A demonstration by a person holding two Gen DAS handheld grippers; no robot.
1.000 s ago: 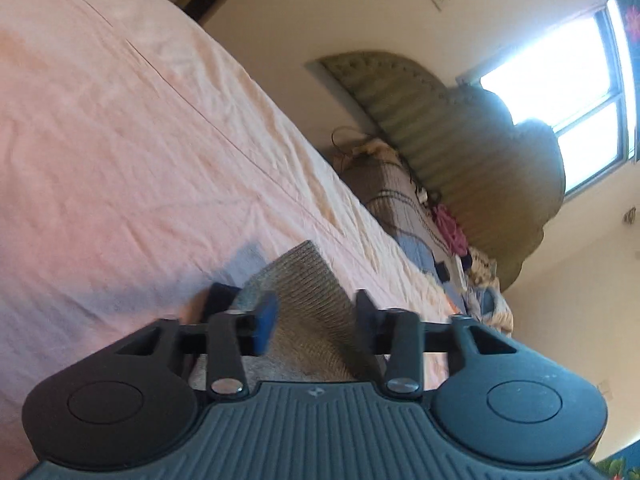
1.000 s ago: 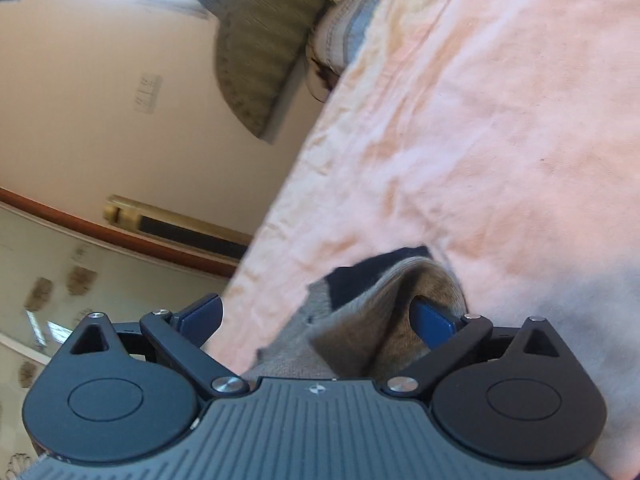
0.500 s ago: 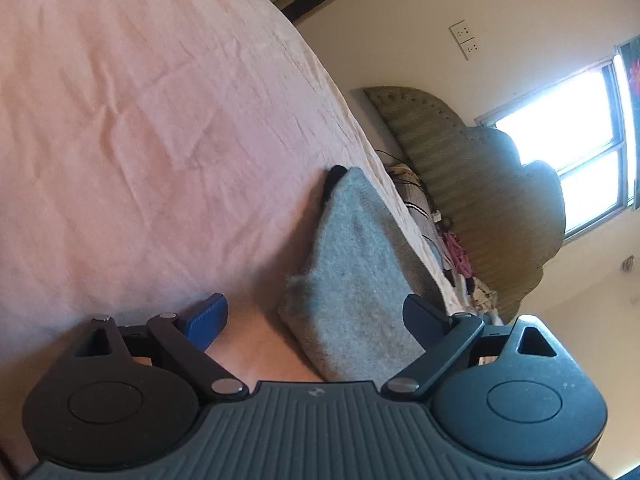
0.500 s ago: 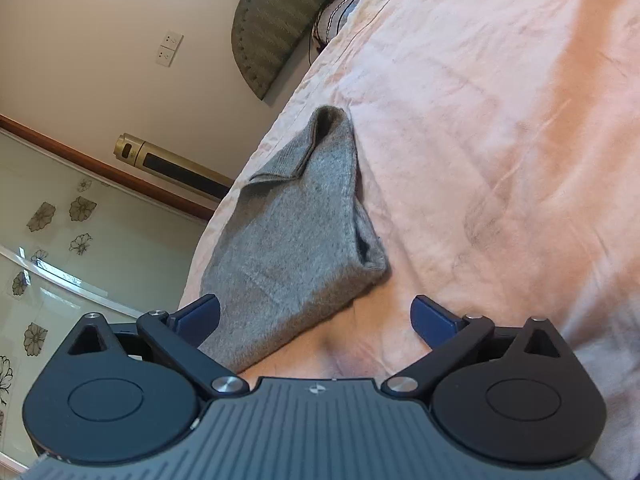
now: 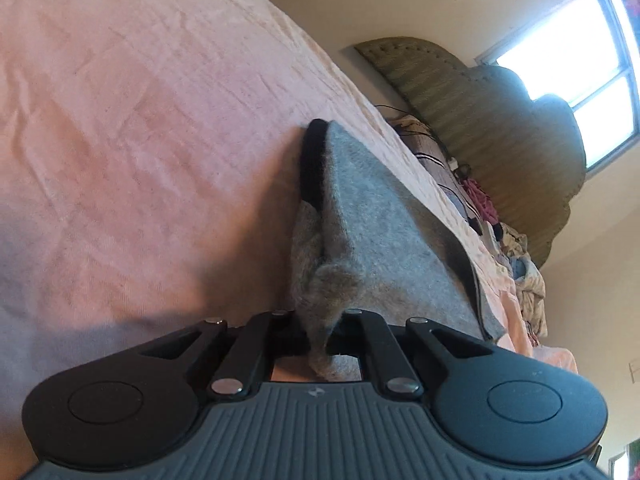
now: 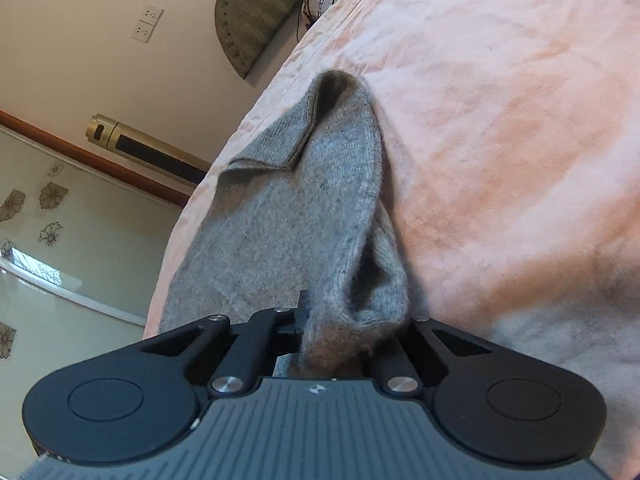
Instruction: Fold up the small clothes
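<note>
A: While both tongs are clamped, log the garment first. Where does it sit?

B: Grey knit garment (image 5: 384,216) lies on the pink bedsheet (image 5: 140,140), already doubled over, with a black band (image 5: 312,164) showing along its edge at about 12 o'clock from the left gripper (image 5: 324,332). In the right wrist view the same garment (image 6: 288,208) runs from the tool up toward 12 o'clock, near the bed's edge at 9 o'clock.

A: Tong state?

B: Left gripper: jaws narrow, pinching a bunched near corner of the garment. Right gripper (image 6: 340,340): jaws likewise drawn in on a thick fold of the near edge; cloth bulges out between them.

A: Why two grips on the near edge?

B: Judgement only: holding both near corners lets the edge be lifted evenly and carried over toward the far end for another fold. Bunching at each pinch suggests several layers are caught, which should keep the earlier fold together.

A: Surroundings?

B: Green padded headboard (image 5: 480,120) and window (image 5: 568,52) at 1–2 o'clock in the left view; wall sockets (image 6: 147,24) and a gold cylindrical unit (image 6: 140,148) at 10 o'clock in the right view.

A: Any writing?

B: None legible. Small emblem on each tool body, too small to read.
</note>
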